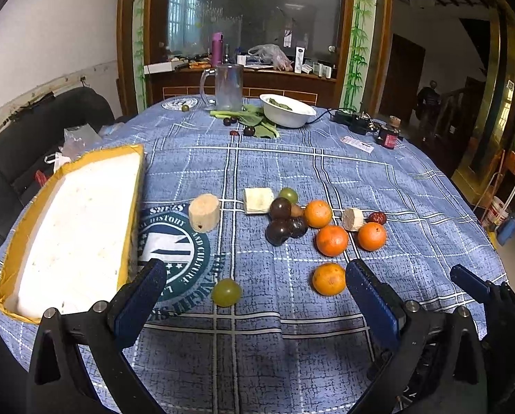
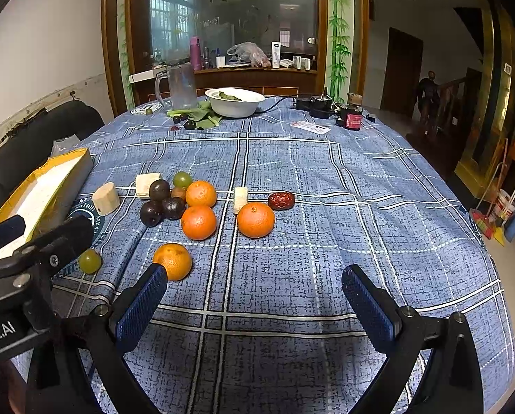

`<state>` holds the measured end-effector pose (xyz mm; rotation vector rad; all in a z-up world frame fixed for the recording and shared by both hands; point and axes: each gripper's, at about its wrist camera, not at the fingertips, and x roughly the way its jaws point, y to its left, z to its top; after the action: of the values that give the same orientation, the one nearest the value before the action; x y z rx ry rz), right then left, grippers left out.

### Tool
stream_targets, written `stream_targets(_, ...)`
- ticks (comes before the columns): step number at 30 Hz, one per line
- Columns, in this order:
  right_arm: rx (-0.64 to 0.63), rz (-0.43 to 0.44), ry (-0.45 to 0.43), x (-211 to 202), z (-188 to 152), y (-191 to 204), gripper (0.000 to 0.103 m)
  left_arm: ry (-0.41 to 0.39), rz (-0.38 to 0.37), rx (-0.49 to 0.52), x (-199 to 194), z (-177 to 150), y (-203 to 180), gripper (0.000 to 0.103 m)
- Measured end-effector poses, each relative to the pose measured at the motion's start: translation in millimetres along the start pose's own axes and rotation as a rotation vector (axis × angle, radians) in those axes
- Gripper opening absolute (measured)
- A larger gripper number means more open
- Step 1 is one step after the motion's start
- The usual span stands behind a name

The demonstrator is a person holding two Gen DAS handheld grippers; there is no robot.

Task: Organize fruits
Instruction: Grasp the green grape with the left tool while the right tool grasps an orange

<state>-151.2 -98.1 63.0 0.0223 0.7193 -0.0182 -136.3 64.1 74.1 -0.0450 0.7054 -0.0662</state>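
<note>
Green grape (image 1: 226, 292) sits between the left gripper (image 1: 254, 272) fingers — both grippers spread wide, holding nothing — so lower straight, squeeze softly.

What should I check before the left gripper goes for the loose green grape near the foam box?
1. Left gripper open and empty: ok.
2. Right gripper open and empty: ok.
3. Green grape lies apart from other fruit, free to grasp: ok.
4. Foam box open, with bare room inside: ok.
5. Nearest orange stands clear of the grape: ok.
6. Whether the grape will roll on the tablecloth: cannot tell.
</note>
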Motion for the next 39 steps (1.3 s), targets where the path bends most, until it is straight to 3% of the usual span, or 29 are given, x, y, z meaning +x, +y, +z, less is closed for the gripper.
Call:
stream_targets(18,-0.011,0.012,0.026,5.9,-1.2,3.1,0.102,0.047,-0.028,-0.017,12.0,-2.3,7.6,0.103)
stream_targets(26,0.012,0.011,0.036,7.0,12.2,-12.8,0.102,-0.035,0.023,-0.050,-6.0,16.7,57.8,0.103)
stream_targets(30,0.005,0.042,0.049,13.3,22.8,-14.0,0.102,-0.023,-0.033,-0.019,-7.2,14.2,67.5,0.103)
stream_targets(32,-0.009,0.075,0.066,18.5,25.8,-10.2,0.102,-0.002,-0.099,0.029,-5.6,8.4,61.1,0.102)
stream_targets(35,-0.024,0.165,0.106,28.0,26.8,-2.0,0.094,0.029,-0.172,0.116,-1.9,-2.6,44.5,0.089)
stream_targets(37,-0.035,0.245,0.158,38.8,27.1,4.7,0.072,0.064,-0.179,0.181,7.1,-8.5,31.2,0.076)
stream_targets(39,-0.042,0.295,0.204,50.0,26.6,9.9,0.060,0.114,-0.186,0.217,20.1,-12.7,21.3,0.058)
